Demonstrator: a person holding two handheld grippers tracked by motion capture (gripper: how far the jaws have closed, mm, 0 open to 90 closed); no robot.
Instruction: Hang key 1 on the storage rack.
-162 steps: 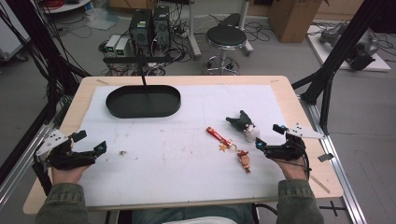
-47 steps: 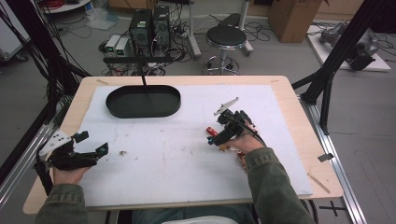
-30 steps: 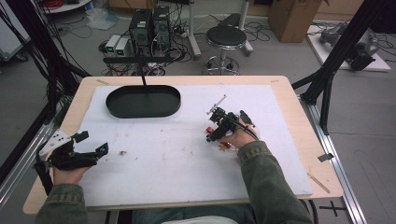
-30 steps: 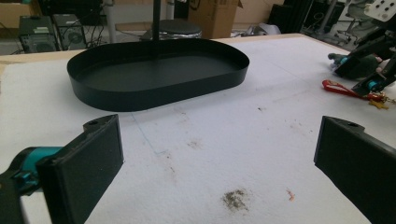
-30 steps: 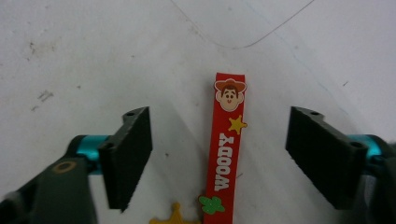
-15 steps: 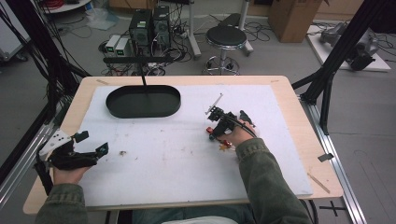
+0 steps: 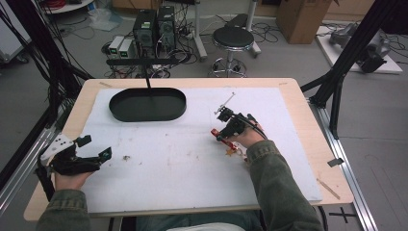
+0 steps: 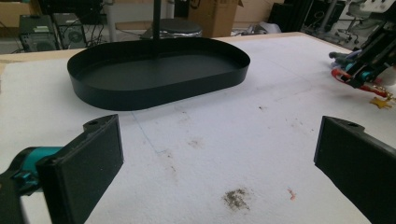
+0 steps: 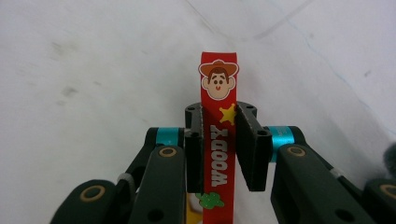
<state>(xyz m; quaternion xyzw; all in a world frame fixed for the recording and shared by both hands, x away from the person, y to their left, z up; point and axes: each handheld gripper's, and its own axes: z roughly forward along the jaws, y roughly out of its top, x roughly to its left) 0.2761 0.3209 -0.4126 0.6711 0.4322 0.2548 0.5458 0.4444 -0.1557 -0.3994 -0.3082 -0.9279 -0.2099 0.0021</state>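
Note:
A red strap (image 9: pixel 217 88) printed with a cowboy face and the word WOODY lies on the white mat (image 7: pixel 183 163). My right gripper (image 9: pixel 219 122) is shut on it, a pad pressing each long edge; its jaws have just been closing on the strap. In the high view that gripper (image 7: pixel 218 134) points left at mid-table, with the strap's yellow star charm (image 7: pixel 235 152) trailing beside the hand. My left gripper (image 7: pixel 94 147) rests at the front left, jaws wide open with nothing between them (image 8: pixel 219 158).
A black oval tray (image 7: pixel 144 117) stands at the back left, its wall (image 8: pixel 163 95) ahead of the left gripper, with a thin black post rising from it. A small dirt stain (image 7: pixel 126 157) marks the mat near the left gripper. Wooden table edges (image 7: pixel 308 125) frame the mat.
The right hand came in from the right front to the strap, and its gripper shut on it. In the last second it edged slightly. The left gripper has stayed put.

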